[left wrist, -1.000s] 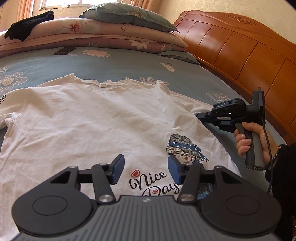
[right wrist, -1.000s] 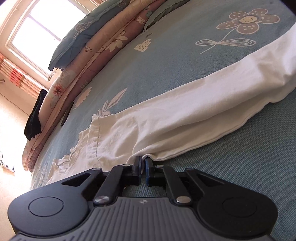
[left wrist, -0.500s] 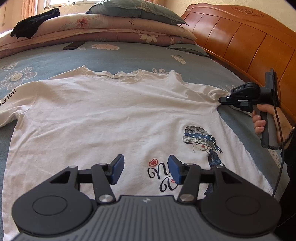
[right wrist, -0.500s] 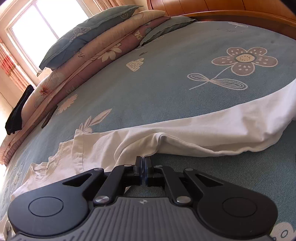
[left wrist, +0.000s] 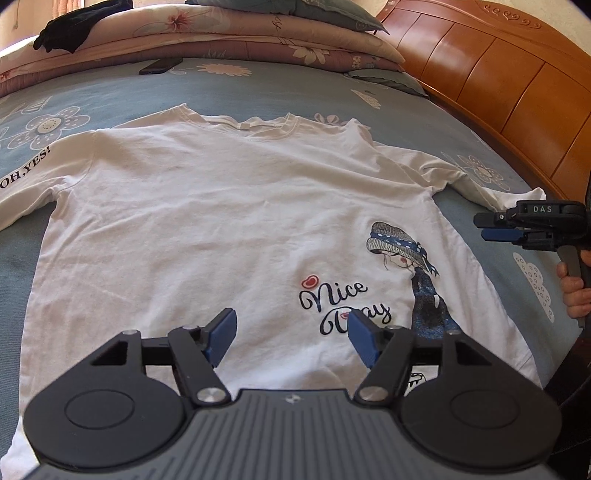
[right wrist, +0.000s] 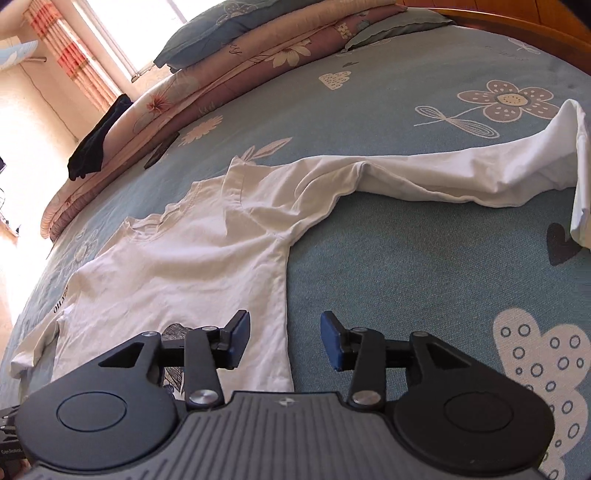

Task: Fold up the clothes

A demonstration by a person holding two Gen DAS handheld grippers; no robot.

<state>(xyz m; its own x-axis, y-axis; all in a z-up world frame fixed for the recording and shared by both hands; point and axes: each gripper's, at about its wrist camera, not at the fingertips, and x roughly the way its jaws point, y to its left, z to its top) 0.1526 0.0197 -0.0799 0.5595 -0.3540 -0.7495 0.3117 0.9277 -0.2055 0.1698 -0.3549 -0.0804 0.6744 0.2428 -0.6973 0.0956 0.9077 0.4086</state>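
White long-sleeve T-shirt (left wrist: 207, 221), one item, lies spread face up on the blue floral bedsheet (left wrist: 258, 92), neckline toward the stacked bedding. Two sleeves out: the one printed "OH,YES!" (left wrist: 26, 173) goes off toward the picture's left, the other sleeve (right wrist: 461, 173) stretches toward the wooden headboard (left wrist: 498, 81), cuff end bunched and slightly folded over. One print on the chest: a girl in a hat with "Nice Day" (left wrist: 343, 302).

Two grippers, both with jaws opening and nothing between them. Left gripper (left wrist: 291, 338) hangs over the lower front of the shirt, blue pads apart, not pressing cloth. Right gripper (right wrist: 284, 341) sits over the shirt's side seam, one pad above cloth, one above bare sheet; in the left view it is just beside the cuff, clear of it, a hand (left wrist: 574, 291) on its handle.

Background: three folded quilts (left wrist: 229, 33) stacked, one pillow (right wrist: 207, 33) on top, one black garment (left wrist: 70, 29) draped on the stack, one phone (left wrist: 160, 65) on the sheet.
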